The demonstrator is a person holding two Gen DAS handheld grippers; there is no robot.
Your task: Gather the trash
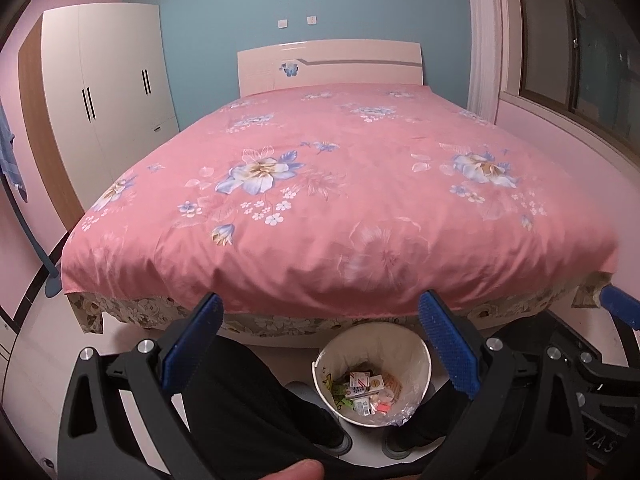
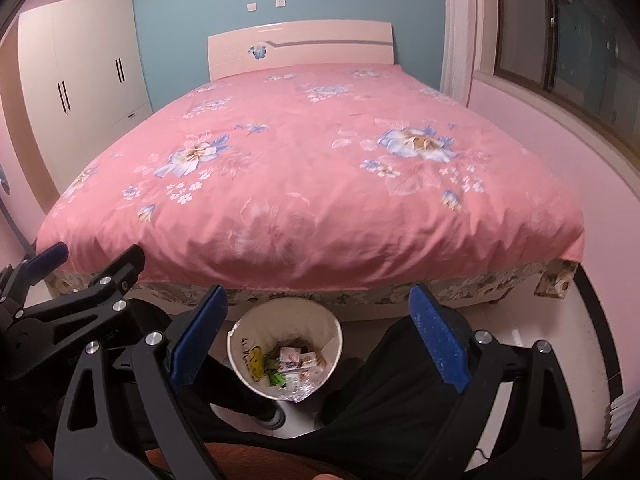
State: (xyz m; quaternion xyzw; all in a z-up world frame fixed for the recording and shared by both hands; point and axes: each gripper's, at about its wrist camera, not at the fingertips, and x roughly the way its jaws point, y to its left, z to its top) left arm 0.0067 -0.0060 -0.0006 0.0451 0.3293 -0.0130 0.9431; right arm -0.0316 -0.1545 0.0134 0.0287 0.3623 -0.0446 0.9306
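Observation:
A white waste bin [image 1: 420, 354] stands on the floor at the foot of the bed, between the person's black-trousered legs; it also shows in the right wrist view [image 2: 240, 344]. It holds several small boxes and wrappers [image 1: 366, 392] [image 2: 294, 362]. My left gripper [image 1: 320, 334] is open and empty, held above the bin and the knees. My right gripper [image 2: 320, 320] is open and empty too, just right of the left one. The left gripper shows at the left edge of the right wrist view [image 2: 96, 260]. No trash shows on the bed cover.
A bed with a pink flowered cover [image 1: 340, 184] [image 2: 312, 168] fills the middle. A white wardrobe [image 1: 104, 92] stands at the left. A window and sill [image 1: 560, 112] run along the right. Pale floor tiles [image 2: 560, 340] surround the bed.

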